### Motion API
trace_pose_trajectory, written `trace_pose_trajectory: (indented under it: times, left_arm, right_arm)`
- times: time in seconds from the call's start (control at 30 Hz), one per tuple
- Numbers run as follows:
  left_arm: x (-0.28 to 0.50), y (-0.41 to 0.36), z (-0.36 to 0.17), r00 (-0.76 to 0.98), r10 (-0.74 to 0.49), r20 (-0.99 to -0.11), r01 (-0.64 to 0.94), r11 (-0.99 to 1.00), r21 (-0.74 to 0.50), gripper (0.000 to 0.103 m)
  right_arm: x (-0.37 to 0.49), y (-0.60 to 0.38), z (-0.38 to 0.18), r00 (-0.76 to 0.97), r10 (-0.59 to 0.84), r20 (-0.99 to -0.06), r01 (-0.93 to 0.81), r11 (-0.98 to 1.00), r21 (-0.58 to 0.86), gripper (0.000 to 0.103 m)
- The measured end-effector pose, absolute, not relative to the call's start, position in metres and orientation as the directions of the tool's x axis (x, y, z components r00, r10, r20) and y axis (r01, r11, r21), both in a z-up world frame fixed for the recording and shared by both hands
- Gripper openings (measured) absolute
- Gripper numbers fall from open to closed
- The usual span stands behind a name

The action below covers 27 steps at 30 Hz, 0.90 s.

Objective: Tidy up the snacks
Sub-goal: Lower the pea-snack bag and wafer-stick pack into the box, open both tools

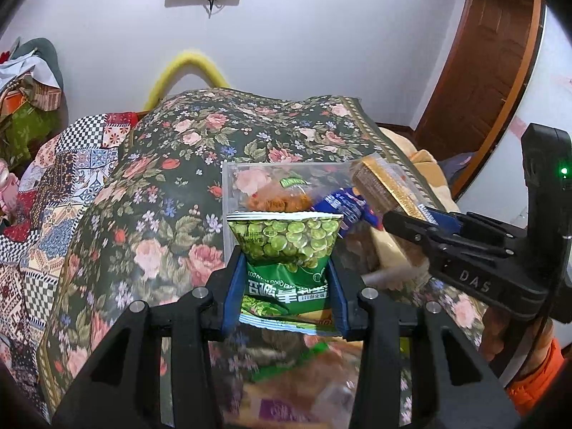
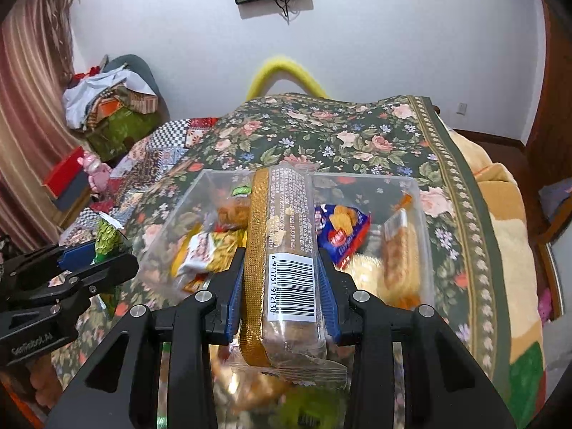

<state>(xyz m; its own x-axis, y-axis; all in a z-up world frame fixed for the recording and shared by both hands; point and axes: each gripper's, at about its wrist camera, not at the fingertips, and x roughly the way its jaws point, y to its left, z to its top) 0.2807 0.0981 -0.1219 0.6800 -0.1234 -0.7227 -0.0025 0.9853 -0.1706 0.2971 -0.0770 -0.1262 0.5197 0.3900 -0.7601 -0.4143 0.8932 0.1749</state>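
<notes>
My left gripper (image 1: 284, 279) is shut on a green pea snack bag (image 1: 286, 250) and holds it just in front of the clear plastic box (image 1: 228, 193). My right gripper (image 2: 282, 286) is shut on a long clear-wrapped biscuit pack with a gold strip (image 2: 282, 250), held above the clear box (image 2: 422, 214). The box holds several snacks: a blue packet (image 2: 343, 228), a yellow packet (image 2: 211, 250), an orange-brown snack (image 2: 232, 211) and a wrapped cake (image 2: 397, 250). The right gripper (image 1: 411, 221) with the biscuit pack (image 1: 382, 182) shows in the left wrist view. The left gripper (image 2: 96, 261) shows in the right wrist view.
The box sits on a bed with a dark floral cover (image 2: 339, 136). More loose snack packets (image 1: 286, 375) lie blurred below the grippers. A patchwork quilt (image 1: 53, 186) lies at left, a cluttered chair (image 2: 118, 107) at far left, a wooden door (image 1: 479, 71) at right.
</notes>
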Motion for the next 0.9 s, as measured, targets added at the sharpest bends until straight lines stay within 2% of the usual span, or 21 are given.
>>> trace_pose_trajectory:
  times: [0.2,0.33,0.6,0.7,0.77,0.9]
  left_arm:
    - [0.316,0.106,-0.136,0.662,-0.09,-0.744,-0.041,0.987,-0.156,0.042]
    - [0.332,0.111,-0.146,0.651,-0.115,-0.751,-0.06,0.977,-0.202,0.042]
    - [0.352,0.105,-0.165,0.62,-0.089,-0.779,-0.057,0.986,-0.158,0.042]
    - [0.353,0.105,-0.165,0.619,-0.081,-0.781,-0.061,0.987,-0.151,0.047]
    - [0.353,0.103,-0.164,0.618,-0.091,-0.781,-0.052,0.986,-0.156,0.056]
    - [0.347,0.101,-0.156,0.625,-0.09,-0.775,-0.044,0.988,-0.15,0.059]
  right_arm:
    - [0.32,-0.069,-0.138,0.519,0.366,-0.773,-0.396,0.904,0.162,0.034]
    - [0.329,-0.066,-0.147,0.494,0.37,-0.787,-0.389,0.903,0.18,0.034]
    - [0.333,-0.061,-0.156,0.456,0.38,-0.805,-0.409,0.893,0.189,0.034]
    - [0.334,-0.06,-0.162,0.421,0.39,-0.819,-0.407,0.888,0.214,0.036]
    - [0.332,-0.06,-0.162,0.419,0.384,-0.823,-0.416,0.887,0.202,0.037]
    - [0.327,-0.062,-0.156,0.427,0.383,-0.819,-0.427,0.884,0.191,0.037]
